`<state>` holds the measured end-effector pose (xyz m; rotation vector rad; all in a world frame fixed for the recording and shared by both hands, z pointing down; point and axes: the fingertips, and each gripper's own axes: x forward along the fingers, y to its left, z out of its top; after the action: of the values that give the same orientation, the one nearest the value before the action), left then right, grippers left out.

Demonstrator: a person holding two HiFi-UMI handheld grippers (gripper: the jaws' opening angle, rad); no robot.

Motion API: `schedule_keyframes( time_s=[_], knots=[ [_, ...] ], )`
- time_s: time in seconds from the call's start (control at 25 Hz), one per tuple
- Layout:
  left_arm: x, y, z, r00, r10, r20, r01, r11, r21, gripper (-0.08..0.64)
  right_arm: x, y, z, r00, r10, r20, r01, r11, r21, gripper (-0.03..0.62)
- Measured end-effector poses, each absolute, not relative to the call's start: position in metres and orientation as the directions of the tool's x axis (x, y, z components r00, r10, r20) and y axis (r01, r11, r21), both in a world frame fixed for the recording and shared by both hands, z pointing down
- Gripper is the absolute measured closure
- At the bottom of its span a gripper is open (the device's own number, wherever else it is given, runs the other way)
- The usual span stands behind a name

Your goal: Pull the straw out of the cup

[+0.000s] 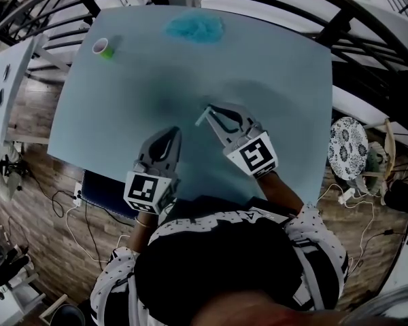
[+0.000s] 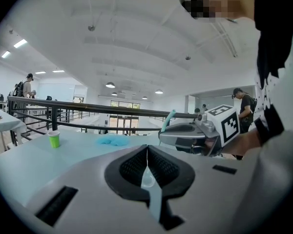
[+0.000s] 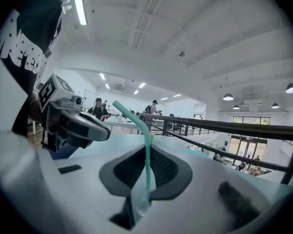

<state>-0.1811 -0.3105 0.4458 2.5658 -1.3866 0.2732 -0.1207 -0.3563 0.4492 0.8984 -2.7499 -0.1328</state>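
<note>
The right tool (image 1: 214, 113) is clamped on the straw (image 3: 147, 150), well apart from the cup (image 1: 105, 47) on the tabletop (image 1: 279, 80). The left tool (image 1: 174, 134), equally far from the cup, is closed and holds nothing.

The counter (image 1: 279, 80) lies bare across its middle and right side. Two things stand in the way, both far off: a green cup (image 1: 102, 47) at the far left corner and a blue fluffy heap (image 1: 194, 28) at the far edge (well apart, a bare lane between). A black railing (image 2: 88, 109) runs just beyond that edge. Near the front, the straw (image 1: 200, 118) held in the right claw (image 1: 212, 111) juts into the gap toward the left claw (image 1: 171, 133).
</note>
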Motion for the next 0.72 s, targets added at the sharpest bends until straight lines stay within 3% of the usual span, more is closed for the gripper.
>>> schedule_keyframes(
  time_s=[0.72],
  knots=[
    [-0.178, -0.296, 0.433, 0.53, -0.814, 0.239, -0.845, -0.531, 0.066, 0.547, -0.114, -0.342, 0.422, -0.786, -0.604, 0.132, -0.58, 0.795, 0.178, 0.549]
  ],
)
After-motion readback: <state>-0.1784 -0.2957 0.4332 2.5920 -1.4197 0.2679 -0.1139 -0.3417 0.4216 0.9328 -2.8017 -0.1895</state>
